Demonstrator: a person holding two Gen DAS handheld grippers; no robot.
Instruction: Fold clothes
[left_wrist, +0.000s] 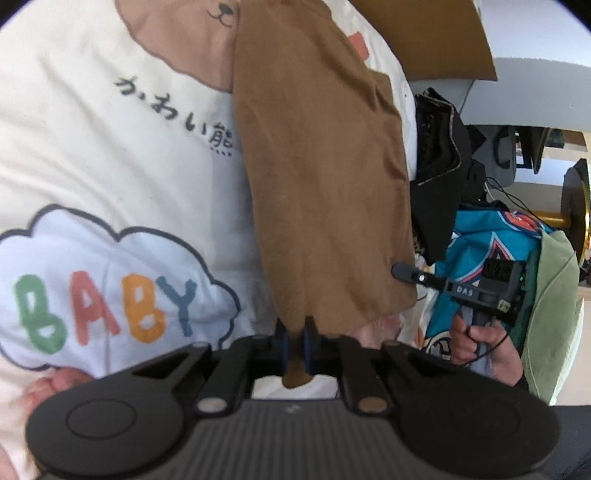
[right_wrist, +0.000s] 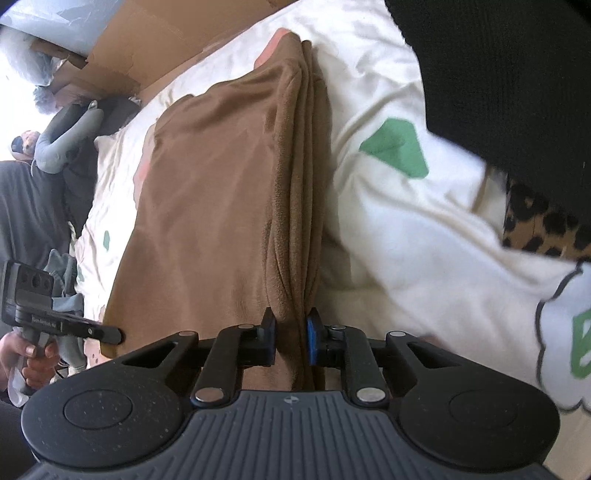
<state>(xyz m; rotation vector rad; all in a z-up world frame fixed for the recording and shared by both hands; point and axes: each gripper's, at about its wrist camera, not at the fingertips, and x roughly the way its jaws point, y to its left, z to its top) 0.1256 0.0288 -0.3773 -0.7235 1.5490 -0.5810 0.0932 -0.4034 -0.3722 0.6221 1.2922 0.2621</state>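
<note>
The brown garment (left_wrist: 314, 177) lay stretched over the cream printed bedcover (left_wrist: 110, 155), and everything else is best placed against it. The left gripper (left_wrist: 294, 345) was clamped on one near corner of it, a tongue of brown cloth poking back between the blue pads. The right gripper (right_wrist: 290, 338) was clamped on the other near end, where several layers bunched into a thick ridge between its pads — in the left wrist view its black tip showed at the garment's right-hand edge.

Judging by that, the step in hand was the lift of the near edge, both corners pinched, ahead of a fold away from the person. The next move would call for carrying both corners up and over together towards the garment's far end, keeping the edge taut and level so the layers do not slide apart.

Writing: left of the garment the bedcover read "BABY" (left_wrist: 107, 314) in coloured letters inside a cloud outline, with Japanese script above it under a bear's face (left_wrist: 221, 14). Right of the garment, the other handset bore "DAS" (left_wrist: 463, 290). Beyond that lay a heap of other clothes (left_wrist: 491, 243), teal, black and green.
</note>
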